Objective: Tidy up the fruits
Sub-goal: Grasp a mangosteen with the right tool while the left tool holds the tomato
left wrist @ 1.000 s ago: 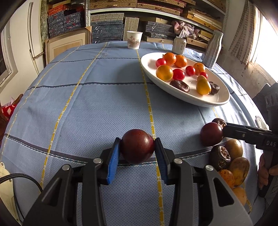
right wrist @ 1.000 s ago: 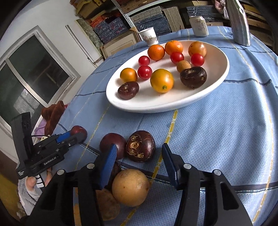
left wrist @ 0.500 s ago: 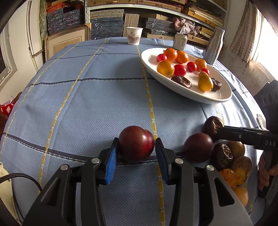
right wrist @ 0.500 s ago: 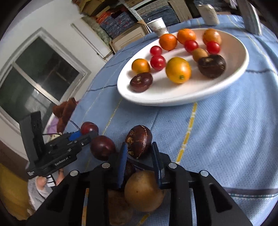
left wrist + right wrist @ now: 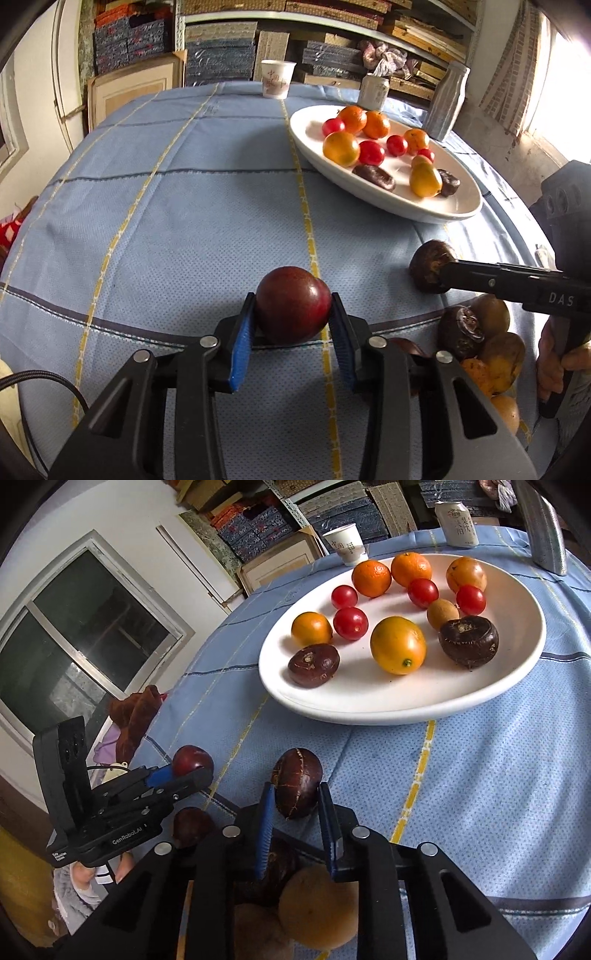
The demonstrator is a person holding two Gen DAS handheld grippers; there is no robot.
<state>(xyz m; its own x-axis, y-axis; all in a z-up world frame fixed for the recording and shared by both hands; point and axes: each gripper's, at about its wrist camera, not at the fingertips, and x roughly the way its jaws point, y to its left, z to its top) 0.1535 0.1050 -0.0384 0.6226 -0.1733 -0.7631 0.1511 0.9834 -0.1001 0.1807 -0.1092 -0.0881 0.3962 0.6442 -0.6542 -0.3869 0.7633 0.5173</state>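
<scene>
My left gripper [image 5: 291, 314] is shut on a dark red round fruit [image 5: 293, 304] and holds it above the blue tablecloth; it also shows in the right wrist view [image 5: 192, 762]. My right gripper [image 5: 295, 794] is shut on a dark brown chestnut-like fruit [image 5: 296, 782], lifted off the cloth; it also shows in the left wrist view [image 5: 430, 266]. A white oval plate [image 5: 388, 705] beyond holds oranges, cherry tomatoes and two brown fruits. A pile of loose fruits [image 5: 480, 343] lies under the right gripper.
A paper cup [image 5: 277, 78], a can [image 5: 373, 91] and a grey bottle [image 5: 445, 101] stand behind the plate. One dark fruit [image 5: 192, 825] lies on the cloth under the left gripper. Shelves with boxes fill the background.
My right gripper shut on the brown fruit and lifted it from the pile toward the plate. My left gripper moved forward and rightward with the red fruit held.
</scene>
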